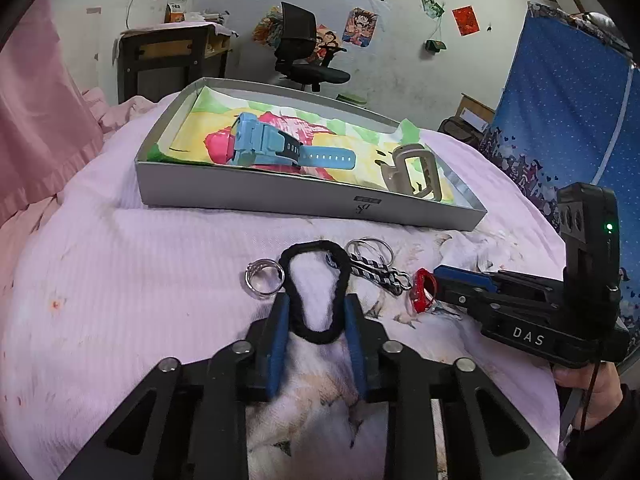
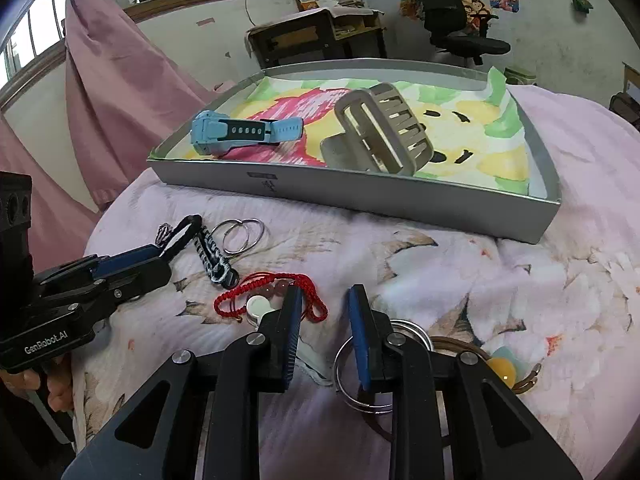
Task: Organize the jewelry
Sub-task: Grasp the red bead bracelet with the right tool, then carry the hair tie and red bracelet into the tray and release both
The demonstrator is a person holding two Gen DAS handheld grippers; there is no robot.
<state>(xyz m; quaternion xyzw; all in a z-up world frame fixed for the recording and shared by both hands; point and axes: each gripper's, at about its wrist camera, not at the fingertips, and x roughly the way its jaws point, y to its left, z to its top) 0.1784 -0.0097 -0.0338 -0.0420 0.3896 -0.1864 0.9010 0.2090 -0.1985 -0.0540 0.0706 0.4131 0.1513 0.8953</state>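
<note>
A grey tray (image 1: pixel 304 196) lined with colourful paper holds a blue watch (image 1: pixel 264 144) and a beige hair claw (image 1: pixel 414 172); in the right wrist view the tray (image 2: pixel 400 196), watch (image 2: pixel 240 130) and claw (image 2: pixel 380 132) also show. My left gripper (image 1: pixel 316 300) is open, its blue pads either side of a black hair tie (image 1: pixel 316 280) on the bed. A silver ring (image 1: pixel 264 278) lies left of it. My right gripper (image 2: pixel 326 300) is open, its left pad on a red cord bracelet (image 2: pixel 272 294); it is partly hidden.
A braided keychain with key rings (image 2: pixel 224 248) lies between the grippers. A silver bangle (image 2: pixel 360 360) and a yellow-bead bracelet (image 2: pixel 504 368) lie under and right of my right gripper. The bed is covered by a pink floral sheet (image 2: pixel 480 280). A pink curtain (image 2: pixel 100 80) hangs left.
</note>
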